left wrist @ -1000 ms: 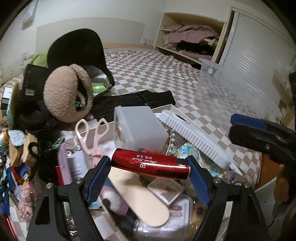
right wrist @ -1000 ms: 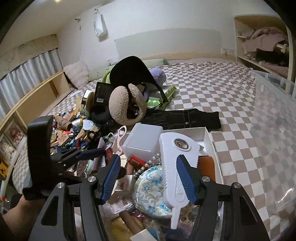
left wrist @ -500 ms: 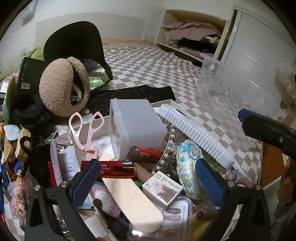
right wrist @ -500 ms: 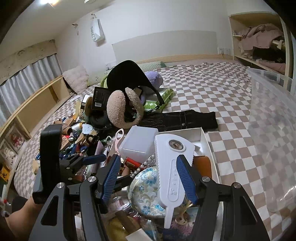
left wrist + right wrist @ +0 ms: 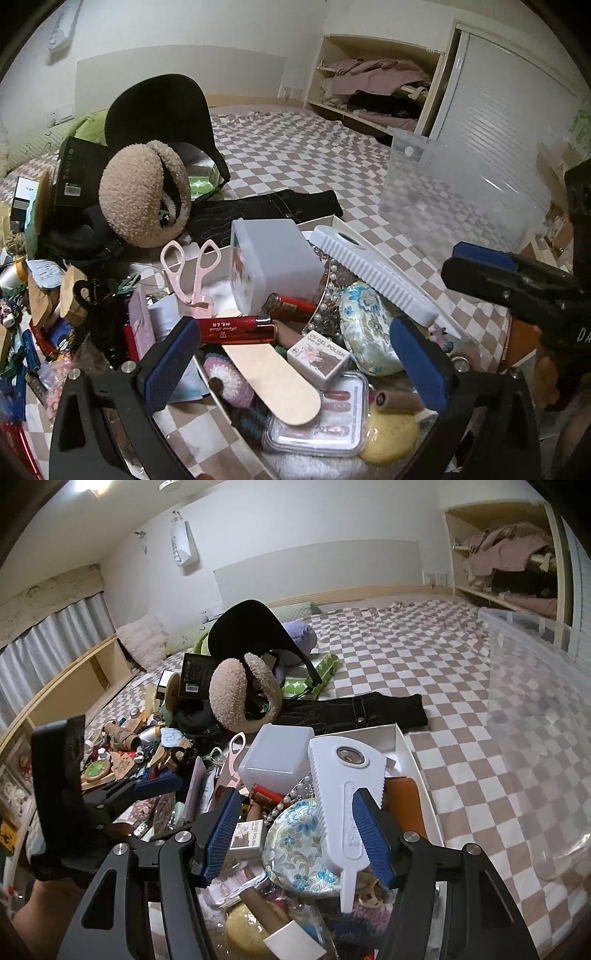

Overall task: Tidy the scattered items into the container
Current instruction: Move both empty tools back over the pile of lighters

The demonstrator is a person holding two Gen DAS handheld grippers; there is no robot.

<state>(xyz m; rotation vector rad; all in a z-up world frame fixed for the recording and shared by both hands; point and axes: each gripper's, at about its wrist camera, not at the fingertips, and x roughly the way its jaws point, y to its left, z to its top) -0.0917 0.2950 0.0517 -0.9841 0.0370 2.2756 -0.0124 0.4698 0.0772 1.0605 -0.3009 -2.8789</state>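
Note:
In the left wrist view my left gripper (image 5: 291, 328) stands open wide, nothing between its pads. Just beyond its left finger lies a glossy red tube (image 5: 236, 328), resting on a beige nail file (image 5: 273, 376) in the heap. My right gripper (image 5: 295, 799) hovers over the shallow white box (image 5: 404, 746). Its jaws are opening. A white comb (image 5: 332, 775) and a round floral case (image 5: 299, 849) lie under and between the fingers, and the pads press on neither. The box also holds a frosted plastic case (image 5: 277, 757), beads and a nail-polish carton (image 5: 247, 836).
A big clear plastic bin (image 5: 535, 701) stands on the checked bedspread to the right. Pink scissors (image 5: 192, 273), fluffy earmuffs (image 5: 142, 195), a black cap (image 5: 159, 110) and dark jeans (image 5: 354, 710) lie behind the box. Small clutter spreads left. A person's hand (image 5: 40, 897) holds the left gripper.
My left gripper has let go of the red tube, which now lies in the heap, and has widened and drawn back a little. The right jaws have spread slightly over the comb.

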